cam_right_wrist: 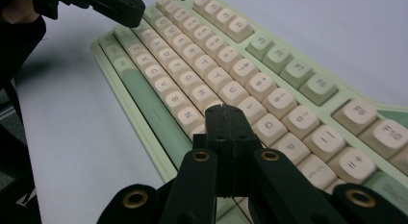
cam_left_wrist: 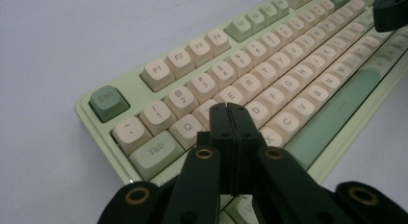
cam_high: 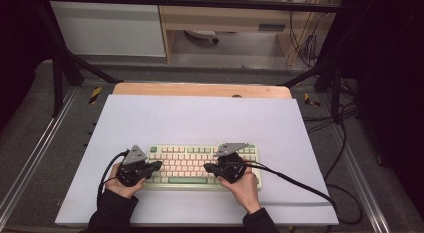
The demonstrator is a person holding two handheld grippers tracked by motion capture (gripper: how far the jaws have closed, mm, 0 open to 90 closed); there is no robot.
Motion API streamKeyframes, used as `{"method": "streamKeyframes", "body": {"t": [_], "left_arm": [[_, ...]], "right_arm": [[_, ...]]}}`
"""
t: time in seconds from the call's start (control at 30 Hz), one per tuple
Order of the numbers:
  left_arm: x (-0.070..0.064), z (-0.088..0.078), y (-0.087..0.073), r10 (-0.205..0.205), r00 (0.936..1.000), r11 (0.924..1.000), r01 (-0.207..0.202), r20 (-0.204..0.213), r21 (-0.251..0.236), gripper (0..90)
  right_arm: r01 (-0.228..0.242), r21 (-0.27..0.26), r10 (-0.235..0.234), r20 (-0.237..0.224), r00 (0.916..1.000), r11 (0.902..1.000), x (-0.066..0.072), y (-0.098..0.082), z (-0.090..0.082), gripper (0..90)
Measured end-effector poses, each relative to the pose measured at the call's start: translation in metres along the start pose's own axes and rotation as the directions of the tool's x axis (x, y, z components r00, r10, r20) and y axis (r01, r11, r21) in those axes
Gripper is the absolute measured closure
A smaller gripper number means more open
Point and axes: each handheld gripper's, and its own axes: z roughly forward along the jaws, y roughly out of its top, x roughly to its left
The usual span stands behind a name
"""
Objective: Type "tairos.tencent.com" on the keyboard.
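The left gripper (cam_left_wrist: 227,107) has its 2 black jaws pressed flat together with nothing between them, the tip standing over the letter keys near W and E at the left end of the keyboard (cam_left_wrist: 269,75); whether the tip touches a keycap cannot be told. The right gripper (cam_right_wrist: 224,108) is clenched the same way, empty, its tip over the keys just below the O and P row on the keyboard's right half. In the high view the left gripper (cam_high: 156,165) and the right gripper (cam_high: 207,168) point inward toward each other across the keyboard (cam_high: 187,163), each held in one hand (cam_high: 122,185), the other hand (cam_high: 245,185) coming from the lower edge in a dark sleeve, a black cable (cam_high: 300,183) trailing off to the right. The keyboard, pale green with cream keycaps and green Esc, Tab and function keys, lies flat on a white sheet (cam_high: 200,118) near its front edge, the sheet covering a wooden table (cam_high: 200,89).
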Motion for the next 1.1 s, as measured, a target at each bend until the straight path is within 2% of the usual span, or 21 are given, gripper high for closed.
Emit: {"method": "streamKeyframes", "body": {"t": [0.5, 1.1], "left_arm": [[-0.007, 0.004, 0.003, 0.014, 0.9998, 0.9999, -0.014, 0.014, 0.004, 89.7], [-0.026, 0.021, 0.011, 0.052, 0.9972, 0.9981, -0.054, 0.053, 0.028, 89.7]], "right_arm": [[-0.049, -0.024, 0.050, 0.038, 0.9981, 0.9985, -0.024, -0.026, -0.027, 90.0], [-0.072, -0.034, 0.073, 0.040, 0.9965, 0.9968, -0.028, -0.042, -0.038, 90.0]]}}
